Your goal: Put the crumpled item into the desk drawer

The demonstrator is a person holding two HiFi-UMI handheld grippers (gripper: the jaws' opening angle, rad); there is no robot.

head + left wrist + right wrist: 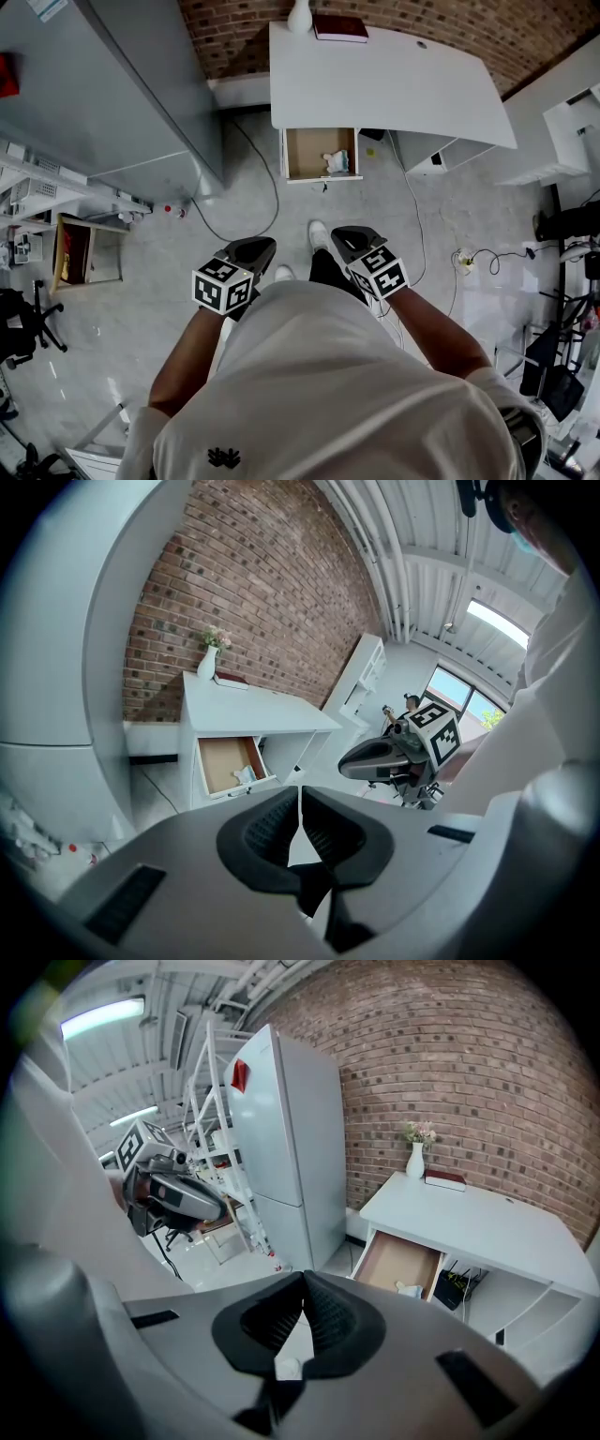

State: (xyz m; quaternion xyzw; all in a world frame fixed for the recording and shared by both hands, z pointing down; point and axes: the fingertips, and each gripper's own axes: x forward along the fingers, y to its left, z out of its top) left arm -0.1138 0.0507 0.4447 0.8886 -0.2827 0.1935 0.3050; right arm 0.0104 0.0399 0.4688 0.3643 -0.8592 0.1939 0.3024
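Upper left of head view: tall pale-grey fridge (131, 84), biggest item in frame; small red patch high on its front in the right gripper view.

Top edge: red brick wall (441, 28) behind fridge and desk.

Top centre to upper right: white desk (394, 84) backed against the wall, on pale marbled floor (281, 206).

Bottom centre: person in white shirt (337, 394), both forearms held forward; white shoes (319, 232) visible between the two grippers.

Upper centre, under the desk's left end: desk drawer (305, 155) pulled out, brown inside.

Centre left: black cable (270, 178) curving over the floor from beside the drawer toward the fridge.

Lower centre-left: left gripper (261, 247), jaws closed, pads meeting at the tips with only a hairline slit, nothing gripped.

Lower centre-right: right gripper (343, 234), jaws likewise pressed tip to tip, empty.

Both grippers pointed toward the desk, well apart from the drawer.

Top centre, back edge of desk: dark red book (339, 27) lying flat, just right of white vase (299, 16); flowers in the vase in both gripper views.

Crumpled item (336, 161): white, inside the drawer on its right side, toward the front edge; touched by neither gripper.
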